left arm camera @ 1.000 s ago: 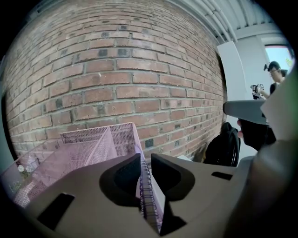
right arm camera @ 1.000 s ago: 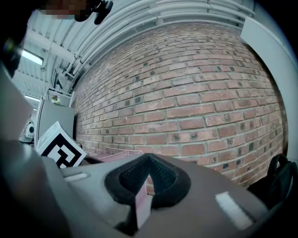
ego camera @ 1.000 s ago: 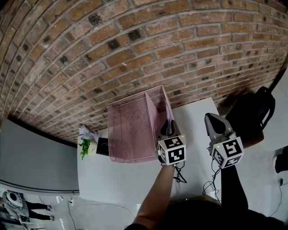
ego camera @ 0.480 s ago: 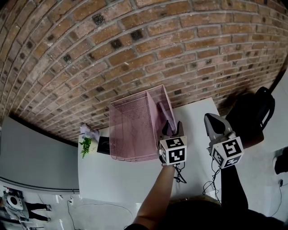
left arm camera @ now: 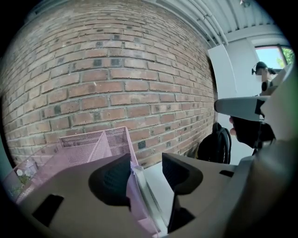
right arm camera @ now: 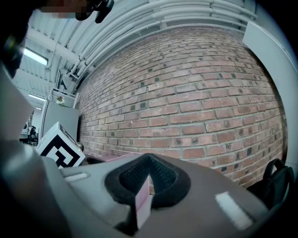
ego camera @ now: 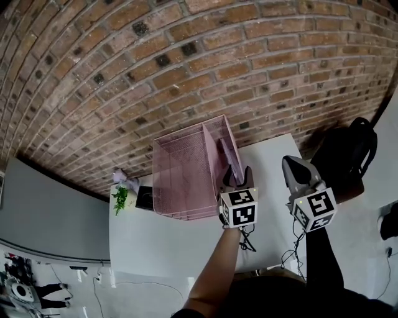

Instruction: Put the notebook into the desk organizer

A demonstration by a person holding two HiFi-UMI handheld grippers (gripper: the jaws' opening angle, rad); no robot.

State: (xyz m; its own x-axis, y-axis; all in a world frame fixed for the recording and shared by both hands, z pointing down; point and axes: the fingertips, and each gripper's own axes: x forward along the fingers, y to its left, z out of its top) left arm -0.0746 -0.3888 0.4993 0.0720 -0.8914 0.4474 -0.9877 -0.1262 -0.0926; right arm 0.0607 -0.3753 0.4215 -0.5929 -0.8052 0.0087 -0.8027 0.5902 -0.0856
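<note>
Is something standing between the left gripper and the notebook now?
Nothing visible does. The notebook already leans in the desk organizer's narrow right compartment, and its near edge lies between the left gripper's jaws, which have just been opening.

An office-style workroom: a white desk [ego camera: 168,248] against a bare brick wall [ego camera: 186,62], desk organizer [ego camera: 183,174] at twelve o'clock, plant [ego camera: 120,197] at nine, pipes [right arm camera: 153,14] overhead.

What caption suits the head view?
Notebook inside a pink mesh organizer on a white table by a brick wall.
</note>
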